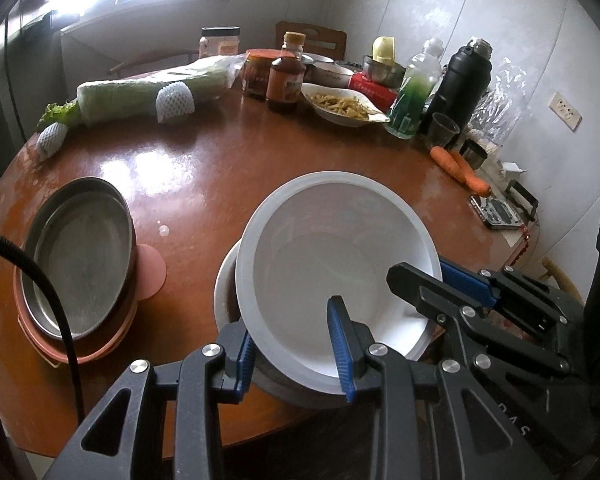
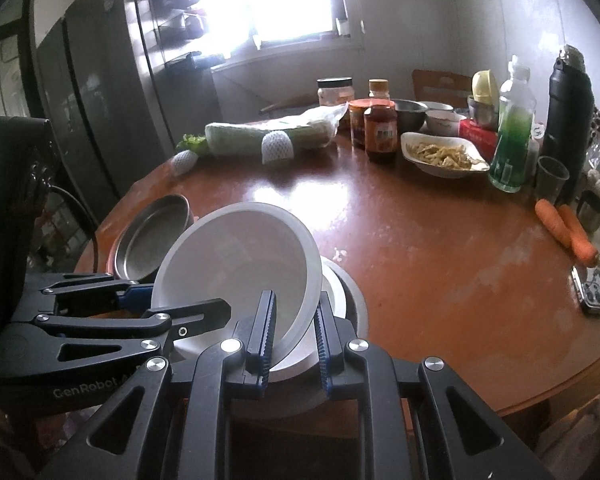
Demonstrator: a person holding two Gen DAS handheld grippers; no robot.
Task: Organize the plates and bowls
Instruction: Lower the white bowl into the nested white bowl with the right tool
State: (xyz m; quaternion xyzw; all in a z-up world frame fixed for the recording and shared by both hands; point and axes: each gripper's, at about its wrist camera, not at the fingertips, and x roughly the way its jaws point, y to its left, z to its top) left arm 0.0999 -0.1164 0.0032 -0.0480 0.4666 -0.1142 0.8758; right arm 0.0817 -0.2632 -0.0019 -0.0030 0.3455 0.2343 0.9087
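Both grippers hold a white bowl (image 1: 332,248) (image 2: 236,256) tilted above a stack of white and grey dishes (image 1: 226,280) (image 2: 350,292) near the round table's front edge. My left gripper (image 1: 294,320) is shut on the bowl's near rim, one blue pad inside and one outside. My right gripper (image 2: 294,298) is shut on the rim beside it, and in the left wrist view the right gripper (image 1: 420,276) grips the bowl's right side. The left gripper (image 2: 188,300) also reaches in from the left in the right wrist view. A steel plate (image 1: 80,256) (image 2: 148,240) rests on a pink tray (image 1: 152,272) to the left.
The brown table (image 1: 220,176) carries wrapped cabbage (image 1: 148,92), sauce jars (image 1: 284,80), a dish of food (image 1: 344,106), a green bottle (image 1: 414,92), a black flask (image 1: 460,84), carrots (image 1: 460,168) and a phone (image 1: 496,212) along its far and right sides. A fridge (image 2: 92,100) stands left.
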